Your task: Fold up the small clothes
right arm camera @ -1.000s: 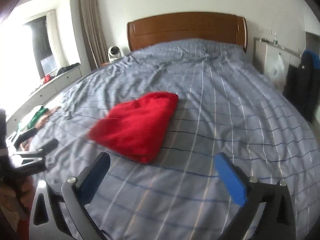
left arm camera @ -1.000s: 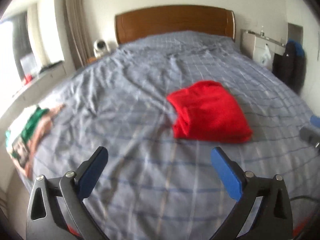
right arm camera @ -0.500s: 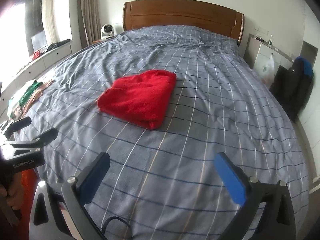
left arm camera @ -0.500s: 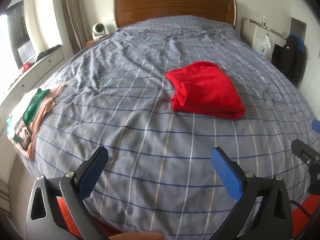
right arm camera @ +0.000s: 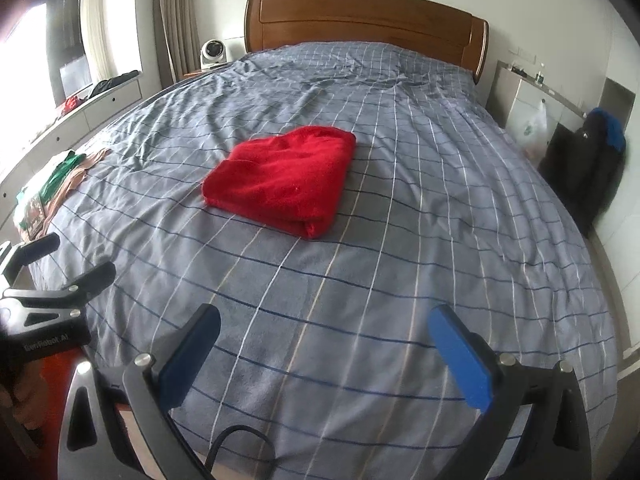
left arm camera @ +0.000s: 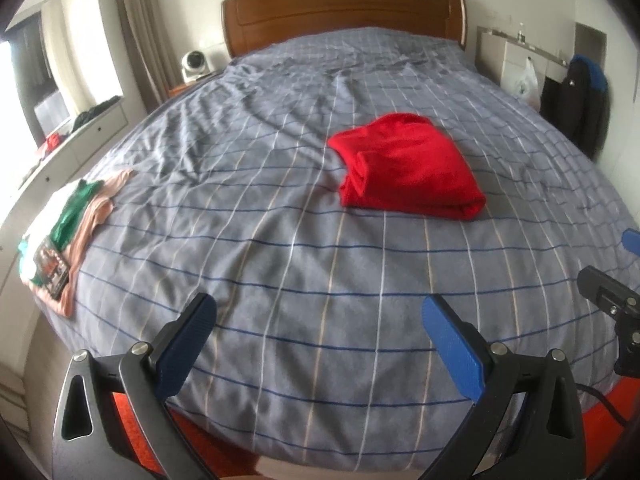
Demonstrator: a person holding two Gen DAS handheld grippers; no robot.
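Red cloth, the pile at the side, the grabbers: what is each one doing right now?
red cloth: folded, lying flat on the bed.
clothes pile: lying at the bed's left edge, looks stacked.
left gripper: open, empty, above the bed's foot.
right gripper: open, empty, above the bed's foot.

Pale lettering on the black body of the left gripper [right arm camera: 60,264], seen from the right wrist, reads roughly "GenRobot.AI"; nothing else is legible.
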